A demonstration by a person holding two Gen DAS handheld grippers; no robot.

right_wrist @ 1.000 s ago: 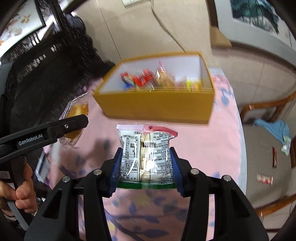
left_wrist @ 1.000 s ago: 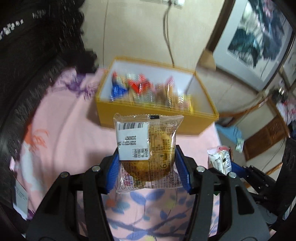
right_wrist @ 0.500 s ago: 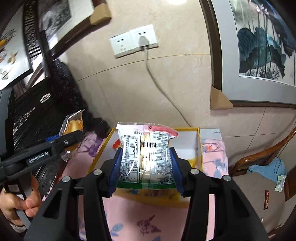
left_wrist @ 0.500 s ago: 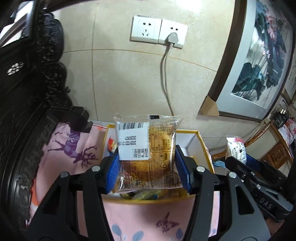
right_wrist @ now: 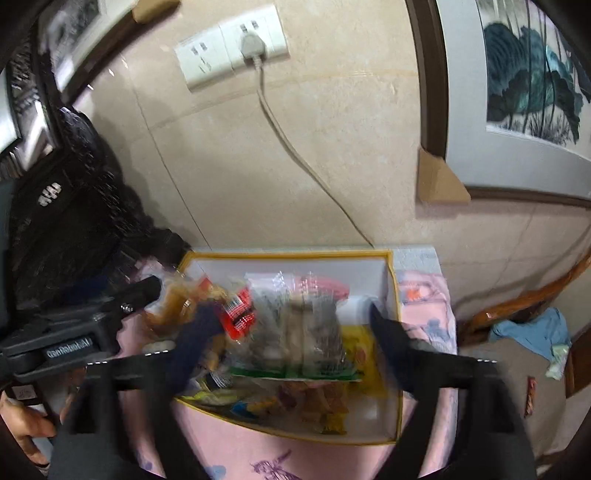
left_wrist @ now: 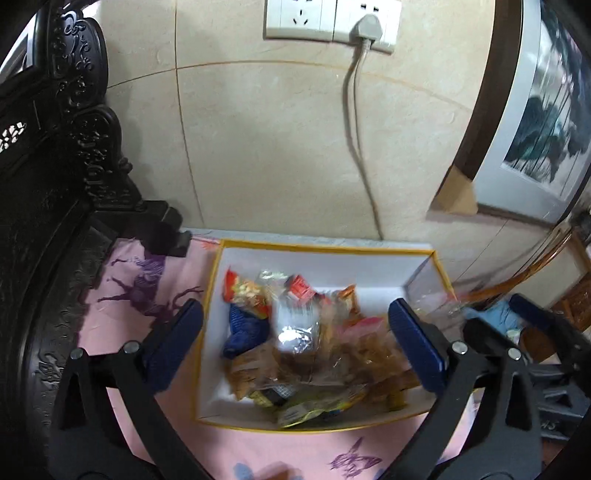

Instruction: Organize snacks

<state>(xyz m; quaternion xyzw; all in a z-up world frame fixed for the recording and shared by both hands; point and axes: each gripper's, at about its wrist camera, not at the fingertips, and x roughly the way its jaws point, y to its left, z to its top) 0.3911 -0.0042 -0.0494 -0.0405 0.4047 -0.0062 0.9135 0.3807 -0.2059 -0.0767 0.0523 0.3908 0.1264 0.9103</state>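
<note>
Jaws of both the left gripper and right gripper are opening, pads touching nothing, above the yellow box of snacks.

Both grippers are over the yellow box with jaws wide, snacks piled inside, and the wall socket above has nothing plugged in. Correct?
Not quite: the wall socket does have a plug in it, with a grey cable running down the wall toward the yellow box, as the left wrist view shows. The rest holds: the left gripper and right gripper are over the box with jaws opening wide, snacks piled inside.
</note>
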